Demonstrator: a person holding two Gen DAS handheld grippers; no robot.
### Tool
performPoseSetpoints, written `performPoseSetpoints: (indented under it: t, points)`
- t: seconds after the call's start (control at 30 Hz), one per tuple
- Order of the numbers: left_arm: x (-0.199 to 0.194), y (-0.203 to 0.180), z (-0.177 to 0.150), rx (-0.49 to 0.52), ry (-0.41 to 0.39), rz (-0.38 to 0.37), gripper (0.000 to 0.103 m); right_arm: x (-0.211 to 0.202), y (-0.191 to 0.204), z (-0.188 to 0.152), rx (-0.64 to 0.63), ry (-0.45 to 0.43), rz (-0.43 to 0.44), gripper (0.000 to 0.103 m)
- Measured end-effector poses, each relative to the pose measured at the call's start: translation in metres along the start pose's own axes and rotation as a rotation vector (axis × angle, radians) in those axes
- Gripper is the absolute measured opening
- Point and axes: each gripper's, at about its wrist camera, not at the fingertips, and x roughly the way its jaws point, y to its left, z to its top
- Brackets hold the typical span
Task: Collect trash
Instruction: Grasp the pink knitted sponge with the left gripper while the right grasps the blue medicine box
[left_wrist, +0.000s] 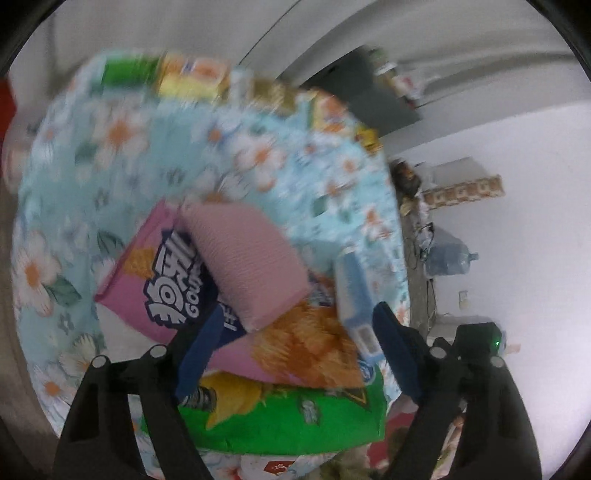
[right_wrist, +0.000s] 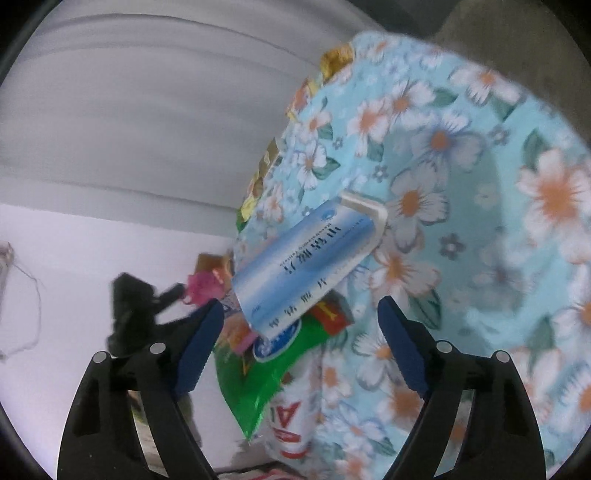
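On a flowered blue cloth (left_wrist: 110, 155) lies a pile of trash: a pink snack bag (left_wrist: 155, 273), a pink ribbed pad (left_wrist: 243, 262) on top of it, a green snack bag (left_wrist: 288, 417) and a light blue box (left_wrist: 354, 295). My left gripper (left_wrist: 295, 354) is open over the pile, its fingers to either side of the pink bag's lower end. My right gripper (right_wrist: 299, 347) is open; the light blue box (right_wrist: 306, 266) and the green bag (right_wrist: 258, 380) lie between and just past its fingers. Both views are blurred.
More packets (left_wrist: 184, 77) line the far edge of the cloth. A red-and-white wrapper (right_wrist: 291, 424) lies under the green bag. A water jug (left_wrist: 447, 258) and clutter stand by the white wall. The other gripper (right_wrist: 129, 310) shows dark at the left.
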Motion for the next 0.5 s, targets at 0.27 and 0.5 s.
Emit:
performPoseSetpoints:
  t: [0.27, 0.5]
  points:
    - [0.033, 0.031, 0.015, -0.141, 0.041, 0.02, 0.075, 0.04, -0.018, 0.021, 0.13, 0.096, 0.083, 0.075]
    - [0.049, 0.041, 0.02, -0.179, 0.043, 0.046, 0.063, 0.063, -0.03, 0.027, 0.216, 0.136, 0.128, 0.07]
